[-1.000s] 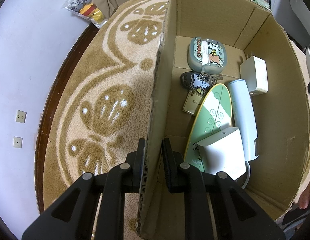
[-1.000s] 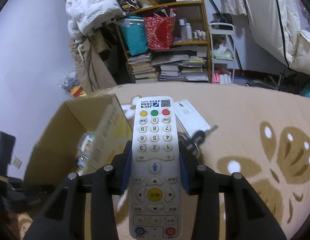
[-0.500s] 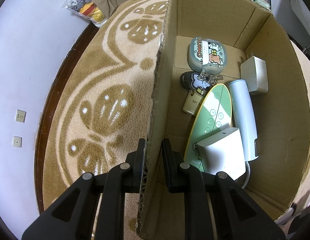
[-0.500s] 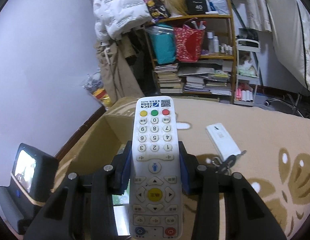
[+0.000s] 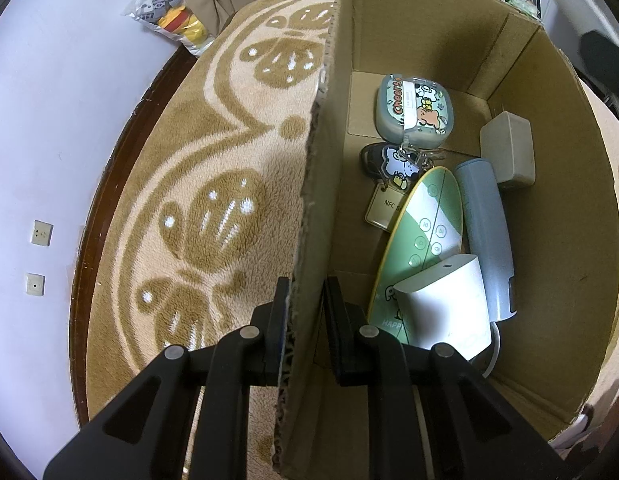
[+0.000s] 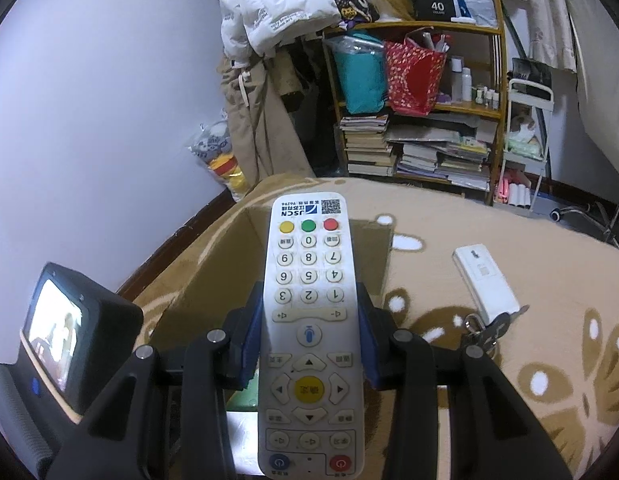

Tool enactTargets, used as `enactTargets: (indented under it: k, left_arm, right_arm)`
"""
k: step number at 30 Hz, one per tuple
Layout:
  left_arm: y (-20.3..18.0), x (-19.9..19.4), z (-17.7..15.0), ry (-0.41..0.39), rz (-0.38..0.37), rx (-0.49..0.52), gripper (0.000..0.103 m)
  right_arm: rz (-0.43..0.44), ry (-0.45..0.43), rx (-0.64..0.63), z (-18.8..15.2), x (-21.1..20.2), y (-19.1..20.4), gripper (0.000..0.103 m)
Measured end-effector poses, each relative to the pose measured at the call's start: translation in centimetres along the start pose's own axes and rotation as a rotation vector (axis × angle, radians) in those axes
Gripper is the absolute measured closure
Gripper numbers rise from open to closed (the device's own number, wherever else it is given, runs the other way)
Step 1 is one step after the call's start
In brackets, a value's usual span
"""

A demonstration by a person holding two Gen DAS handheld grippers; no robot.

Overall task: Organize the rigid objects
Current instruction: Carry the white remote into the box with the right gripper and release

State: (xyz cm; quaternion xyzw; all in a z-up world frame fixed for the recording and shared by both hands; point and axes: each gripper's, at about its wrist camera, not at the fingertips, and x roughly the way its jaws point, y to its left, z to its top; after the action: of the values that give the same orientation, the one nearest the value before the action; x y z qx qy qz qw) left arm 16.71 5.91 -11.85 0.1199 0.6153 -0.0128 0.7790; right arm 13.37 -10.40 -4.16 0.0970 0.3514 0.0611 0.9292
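A white remote control (image 6: 309, 320) with coloured buttons sits lengthwise in my right gripper (image 6: 307, 312), whose jaws are shut on its sides. It hangs above the open cardboard box (image 6: 213, 276). In the left wrist view my left gripper (image 5: 305, 304) is shut on the box's left wall (image 5: 315, 184), one finger outside and one inside. Inside the box lie a cartoon-printed case (image 5: 415, 110), a keychain with an NFC tag (image 5: 391, 172), a green oval speaker (image 5: 419, 240), a pale blue cylinder (image 5: 487, 232), a white charger (image 5: 449, 304) and a white block (image 5: 509, 154).
The box stands on a beige patterned rug (image 5: 189, 208). A white remote with keys (image 6: 485, 284) lies on the rug to the right of the box. A small screen device (image 6: 57, 332) stands at the left. Bookshelves (image 6: 417, 136) and hanging clothes line the far wall.
My right gripper has carried the remote leftward and slightly up, from beside the box to above it; the white remote with keys now lies further right. The left gripper has kept still.
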Motion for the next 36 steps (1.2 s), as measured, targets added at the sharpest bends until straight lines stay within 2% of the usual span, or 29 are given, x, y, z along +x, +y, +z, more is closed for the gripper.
enactTargets:
  k: [15, 36]
  left_arm:
    - [0.0, 0.0, 0.1, 0.002, -0.005, -0.004, 0.087]
    - [0.0, -0.1, 0.1, 0.004, -0.011, -0.005, 0.086]
  right_arm:
    - [0.021, 0.051, 0.004, -1.3, 1.9, -0.1, 0.059]
    - [0.016, 0.045, 0.006, -1.6, 2.0, 0.0, 0.059]
